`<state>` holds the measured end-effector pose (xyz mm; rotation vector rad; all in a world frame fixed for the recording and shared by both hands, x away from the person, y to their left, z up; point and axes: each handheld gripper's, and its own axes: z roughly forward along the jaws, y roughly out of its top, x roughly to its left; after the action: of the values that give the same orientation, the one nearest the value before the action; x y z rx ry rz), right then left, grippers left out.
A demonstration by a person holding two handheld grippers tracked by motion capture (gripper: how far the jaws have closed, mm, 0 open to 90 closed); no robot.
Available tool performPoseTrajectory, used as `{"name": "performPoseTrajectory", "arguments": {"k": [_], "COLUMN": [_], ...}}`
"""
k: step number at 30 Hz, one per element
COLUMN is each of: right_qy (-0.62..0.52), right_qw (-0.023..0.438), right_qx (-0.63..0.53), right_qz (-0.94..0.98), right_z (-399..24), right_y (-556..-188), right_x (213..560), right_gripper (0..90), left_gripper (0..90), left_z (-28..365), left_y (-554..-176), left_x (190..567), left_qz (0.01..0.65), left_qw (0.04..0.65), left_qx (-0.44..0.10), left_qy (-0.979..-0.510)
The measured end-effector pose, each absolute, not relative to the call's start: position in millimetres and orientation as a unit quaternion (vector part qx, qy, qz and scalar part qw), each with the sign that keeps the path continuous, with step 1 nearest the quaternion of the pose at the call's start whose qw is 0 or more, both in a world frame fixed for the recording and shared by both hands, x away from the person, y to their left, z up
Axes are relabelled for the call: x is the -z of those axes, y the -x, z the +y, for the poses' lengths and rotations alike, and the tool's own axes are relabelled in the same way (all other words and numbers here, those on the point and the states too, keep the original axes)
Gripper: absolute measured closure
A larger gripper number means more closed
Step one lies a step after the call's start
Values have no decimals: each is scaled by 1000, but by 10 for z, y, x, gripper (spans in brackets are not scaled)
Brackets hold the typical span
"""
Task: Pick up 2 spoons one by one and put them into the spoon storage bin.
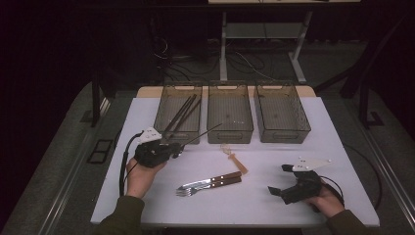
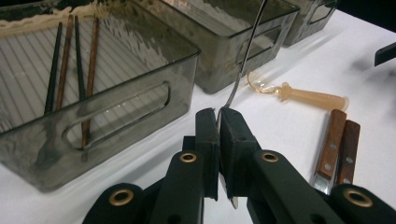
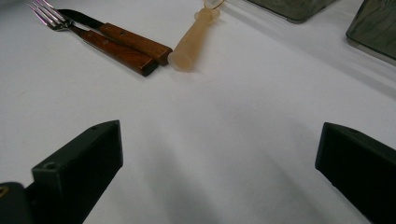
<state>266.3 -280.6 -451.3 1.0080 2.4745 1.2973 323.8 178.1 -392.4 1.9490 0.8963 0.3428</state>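
My left gripper (image 1: pixel 179 148) (image 2: pixel 218 117) is shut on a thin metal utensil (image 1: pixel 201 133) (image 2: pixel 247 51). Its slim handle rises from between the jaws toward the front of the middle bin (image 1: pixel 230 137). Several chopsticks (image 1: pixel 183 111) (image 2: pixel 63 60) lie in the left bin (image 1: pixel 175 137) (image 2: pixel 140 105). My right gripper (image 1: pixel 278 179) (image 3: pixel 222 140) rests open near the table's front right, with nothing between its jaws. A fork (image 1: pixel 189 190) (image 3: pixel 116 50) and a knife (image 1: pixel 222 176) (image 3: pixel 135 39), both wooden-handled, lie side by side mid-table. A translucent amber spoon (image 1: pixel 235 157) (image 2: pixel 303 97) (image 3: pixel 194 37) lies just behind them.
A third grey bin (image 1: pixel 284 137) stands at the back right, beside the middle one. The white table (image 1: pixel 313 147) ends close in front of both hands. Desk legs and cables sit on the dark floor beyond the far edge.
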Motion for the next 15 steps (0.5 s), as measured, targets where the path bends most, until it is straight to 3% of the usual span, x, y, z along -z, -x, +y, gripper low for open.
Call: {"name": "performPoseTrajectory", "arguments": {"k": [15], "right_qy": [-336], "right_qw": [86], "right_qx": [-436], "right_qz": [830], "right_z": [-2801], "right_y": [-2660], "right_x": [4514], "right_gripper": [7], "left_gripper": [861], "left_z": [1510], "left_y": [-3525], "left_x": [3784], "left_qz": [363], "left_qw": [485], "left_qx": [-151], "left_qy": [-781]}}
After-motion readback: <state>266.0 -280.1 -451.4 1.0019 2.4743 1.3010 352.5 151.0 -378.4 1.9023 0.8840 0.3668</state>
